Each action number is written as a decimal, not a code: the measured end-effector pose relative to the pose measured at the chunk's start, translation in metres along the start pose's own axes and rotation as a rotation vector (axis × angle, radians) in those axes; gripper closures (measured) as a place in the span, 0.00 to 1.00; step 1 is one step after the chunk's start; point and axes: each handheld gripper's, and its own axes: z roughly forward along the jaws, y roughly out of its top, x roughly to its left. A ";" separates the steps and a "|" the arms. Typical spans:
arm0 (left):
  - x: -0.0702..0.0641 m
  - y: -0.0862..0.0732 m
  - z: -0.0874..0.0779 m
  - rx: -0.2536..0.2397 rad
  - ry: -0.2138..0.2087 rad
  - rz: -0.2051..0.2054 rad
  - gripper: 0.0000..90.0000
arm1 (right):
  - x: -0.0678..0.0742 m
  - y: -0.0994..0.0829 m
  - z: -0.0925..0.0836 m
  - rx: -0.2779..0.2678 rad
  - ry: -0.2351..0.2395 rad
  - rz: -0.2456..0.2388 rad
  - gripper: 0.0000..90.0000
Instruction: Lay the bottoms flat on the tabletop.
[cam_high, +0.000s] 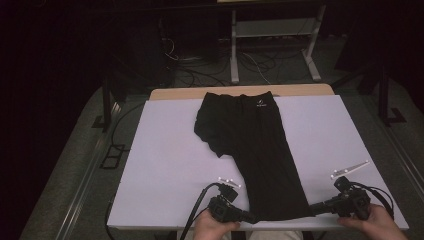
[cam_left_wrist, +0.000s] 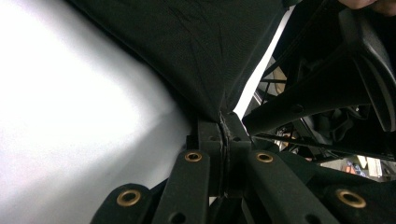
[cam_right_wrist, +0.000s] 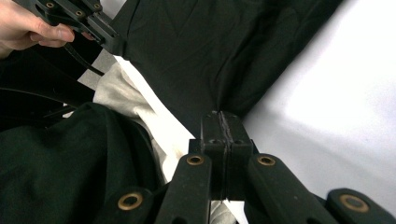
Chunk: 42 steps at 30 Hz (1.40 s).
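Gripping 1 black garment (cam_high: 250, 145), 2 grippers, left gripper (cam_high: 251, 218), right gripper (cam_high: 311, 207)

The shorts (cam_high: 250, 145) lie on the table (cam_high: 160, 165), waistband at the far edge, leg hem at the near edge between left gripper (cam_high: 248, 217) and right gripper (cam_high: 315, 206).

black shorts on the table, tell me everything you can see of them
The black fabric shorts lie flat on the white table, waistband at the far edge with a small white logo, one leg stretched toward the person, the other bunched short at the left. The cloth looks thin and matte. The left hand-held gripper and right hand-held gripper are each shut on a corner of the near hem.
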 end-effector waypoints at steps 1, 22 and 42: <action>0.000 0.000 0.000 0.000 0.000 0.000 0.98 | 0.000 0.000 0.000 0.000 0.000 0.000 0.98; 0.009 0.012 -0.052 -0.147 0.170 0.074 0.30 | 0.012 0.020 -0.007 -0.175 -0.136 -0.143 0.28; 0.039 0.042 -0.112 -0.313 0.283 0.121 0.00 | 0.042 0.117 0.031 -0.259 -0.075 -0.285 0.03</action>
